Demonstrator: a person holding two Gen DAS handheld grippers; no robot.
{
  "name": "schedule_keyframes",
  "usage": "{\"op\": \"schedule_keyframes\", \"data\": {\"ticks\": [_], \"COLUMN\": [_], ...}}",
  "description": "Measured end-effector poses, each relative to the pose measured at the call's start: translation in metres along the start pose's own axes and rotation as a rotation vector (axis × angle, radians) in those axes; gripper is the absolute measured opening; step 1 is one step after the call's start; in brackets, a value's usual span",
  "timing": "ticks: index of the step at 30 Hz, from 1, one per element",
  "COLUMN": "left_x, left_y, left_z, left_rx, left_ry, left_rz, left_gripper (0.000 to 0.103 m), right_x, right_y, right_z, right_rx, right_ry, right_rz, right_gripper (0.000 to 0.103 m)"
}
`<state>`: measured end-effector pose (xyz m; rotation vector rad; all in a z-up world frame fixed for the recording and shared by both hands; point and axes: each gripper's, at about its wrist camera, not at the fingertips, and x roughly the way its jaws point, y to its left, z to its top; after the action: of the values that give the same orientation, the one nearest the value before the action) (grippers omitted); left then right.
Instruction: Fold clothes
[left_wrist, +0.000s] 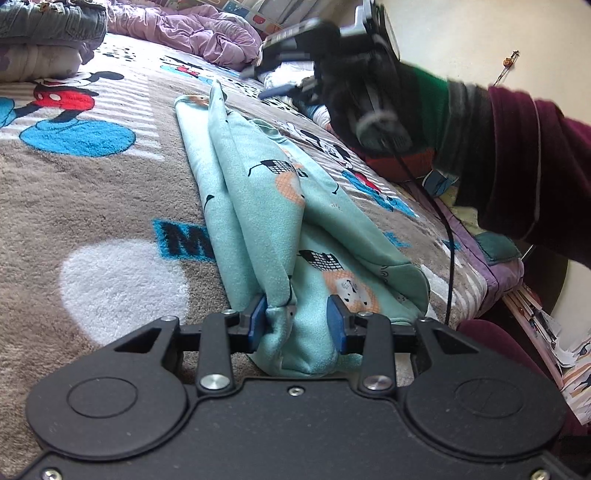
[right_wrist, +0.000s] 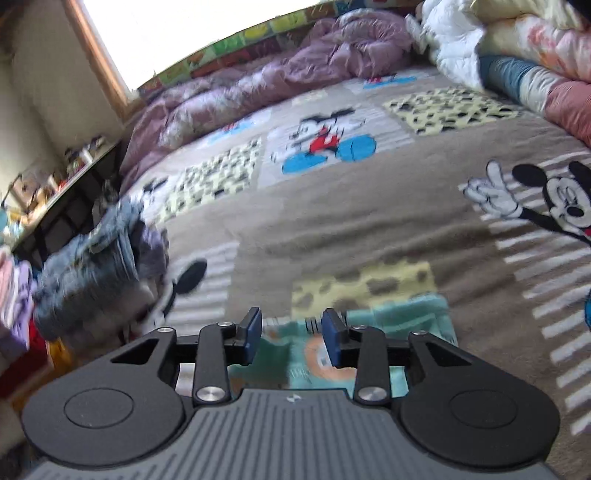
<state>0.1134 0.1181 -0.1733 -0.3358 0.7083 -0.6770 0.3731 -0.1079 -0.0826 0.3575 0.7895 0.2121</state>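
Note:
A mint-green printed garment (left_wrist: 258, 192) lies in a long, loosely folded strip on the Mickey Mouse blanket (left_wrist: 92, 206). My left gripper (left_wrist: 297, 325) stands open at its near end; bunched cloth fills the gap and touches the left pad (left_wrist: 257, 325). My right gripper (left_wrist: 273, 81), blurred and held by a gloved hand (left_wrist: 354, 92), hovers open above the garment's far end. In the right wrist view the right gripper (right_wrist: 291, 334) is open with nothing between its pads, and a corner of the garment (right_wrist: 402, 310) lies on the blanket below it.
A purple quilt (left_wrist: 192, 33) is crumpled along the far side of the bed. Folded jeans (left_wrist: 48, 18) top a pile at one edge. Stacked bedding (right_wrist: 517, 48) sits in a corner. The bed edge (left_wrist: 498, 266) drops off near a dark red sleeve (left_wrist: 524, 147).

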Motion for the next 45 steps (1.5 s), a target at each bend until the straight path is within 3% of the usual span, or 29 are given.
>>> {"op": "schedule_keyframes", "data": {"ticks": [3, 6, 7, 9, 13, 16, 21, 25, 31, 35, 42, 45], "left_x": [0.001, 0.001, 0.001, 0.0, 0.0, 0.001, 0.002, 0.002, 0.001, 0.0, -0.002, -0.006], "left_y": [0.0, 0.001, 0.001, 0.001, 0.001, 0.002, 0.002, 0.001, 0.003, 0.011, 0.022, 0.019], "left_z": [0.0, 0.0, 0.0, 0.0, 0.001, 0.001, 0.002, 0.002, 0.002, 0.005, 0.007, 0.009], "left_rx": [0.0, -0.004, -0.005, -0.004, -0.004, -0.002, -0.005, -0.005, -0.019, -0.084, -0.191, -0.181], "left_ry": [-0.001, -0.001, -0.001, -0.001, 0.001, 0.004, 0.005, 0.005, 0.008, 0.01, 0.023, 0.024], "left_rz": [0.002, 0.001, 0.0, 0.0, -0.003, -0.004, -0.005, -0.005, -0.013, -0.051, -0.1, -0.093], "left_gripper": [0.035, 0.035, 0.035, 0.035, 0.035, 0.035, 0.035, 0.035, 0.035, 0.038, 0.038, 0.038], "right_x": [0.014, 0.02, 0.02, 0.017, -0.003, 0.0, -0.012, -0.007, 0.027, 0.048, 0.052, 0.038], "right_y": [-0.004, -0.004, -0.003, -0.003, -0.015, -0.016, -0.004, 0.026, 0.055, 0.072, 0.076, 0.077], "right_z": [-0.014, -0.025, -0.029, -0.031, -0.025, -0.024, -0.022, -0.03, -0.045, -0.054, -0.048, -0.045], "right_rx": [-0.015, 0.008, 0.007, 0.017, 0.056, 0.007, -0.098, -0.297, -0.477, -0.597, -0.632, -0.635], "right_ry": [0.068, 0.08, 0.074, 0.069, 0.009, 0.024, -0.072, -0.036, 0.058, 0.116, 0.134, 0.078], "right_rz": [0.026, 0.082, 0.1, 0.111, 0.096, 0.056, 0.08, 0.112, 0.039, -0.008, -0.018, -0.018], "right_gripper": [0.043, 0.04, 0.024, 0.007, 0.006, 0.012, 0.018, 0.018, 0.018, 0.016, 0.016, 0.016]}}
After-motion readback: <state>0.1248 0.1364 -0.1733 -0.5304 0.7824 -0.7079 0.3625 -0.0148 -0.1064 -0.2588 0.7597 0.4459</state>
